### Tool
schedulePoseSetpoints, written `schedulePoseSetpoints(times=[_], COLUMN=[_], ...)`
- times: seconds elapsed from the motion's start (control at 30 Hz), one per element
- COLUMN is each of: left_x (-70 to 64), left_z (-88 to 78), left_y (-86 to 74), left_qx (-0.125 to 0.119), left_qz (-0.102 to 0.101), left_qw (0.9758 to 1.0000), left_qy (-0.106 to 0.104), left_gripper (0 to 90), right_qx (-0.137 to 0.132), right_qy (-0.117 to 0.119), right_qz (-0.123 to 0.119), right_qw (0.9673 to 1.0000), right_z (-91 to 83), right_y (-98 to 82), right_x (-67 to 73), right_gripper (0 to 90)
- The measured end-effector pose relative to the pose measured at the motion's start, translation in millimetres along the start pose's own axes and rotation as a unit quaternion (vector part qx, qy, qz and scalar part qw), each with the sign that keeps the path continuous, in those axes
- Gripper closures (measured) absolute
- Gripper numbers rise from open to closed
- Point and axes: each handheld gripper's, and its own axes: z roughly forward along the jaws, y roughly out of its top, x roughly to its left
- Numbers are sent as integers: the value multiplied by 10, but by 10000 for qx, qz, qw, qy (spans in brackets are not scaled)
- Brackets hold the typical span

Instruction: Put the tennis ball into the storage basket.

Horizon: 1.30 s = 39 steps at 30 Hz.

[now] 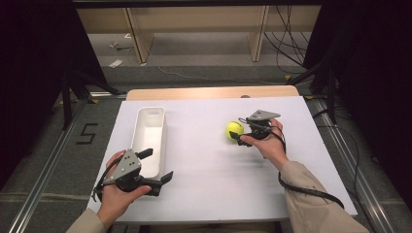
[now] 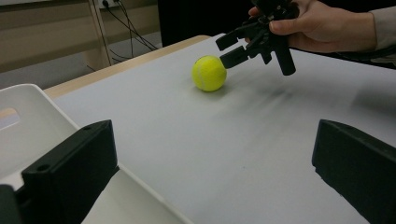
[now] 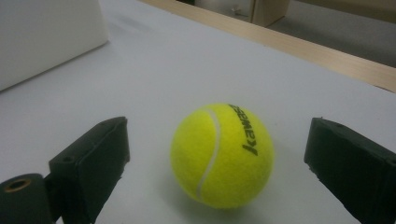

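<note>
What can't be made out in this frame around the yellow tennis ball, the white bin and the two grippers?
- Yellow felt tennis ball: the black print is only partly legible in the right gripper view; too small in the high view.
- White rectangular plastic bin: its near end is hidden by the left gripper in the high view.
- Right gripper: whether a jaw touches the ball is too small to tell in the high view.

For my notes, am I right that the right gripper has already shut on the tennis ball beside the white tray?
Not quite: the right gripper is open, its jaws standing apart on either side of the tennis ball, as the right gripper view shows. The white tray is there.
</note>
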Motion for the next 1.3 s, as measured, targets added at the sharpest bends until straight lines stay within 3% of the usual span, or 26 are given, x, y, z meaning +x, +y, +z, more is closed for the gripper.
schedulePoseSetpoints(times=[1.3], left_x=[1], left_z=[-8], left_y=[6], left_qx=[-27], left_qz=[15], left_qw=[10000], left_qy=[-22], left_gripper=[0], right_qx=[330], right_qy=[30], right_qz=[96], right_qw=[9994], right_z=[332], right_y=[-31], right_x=[-42], right_gripper=[102])
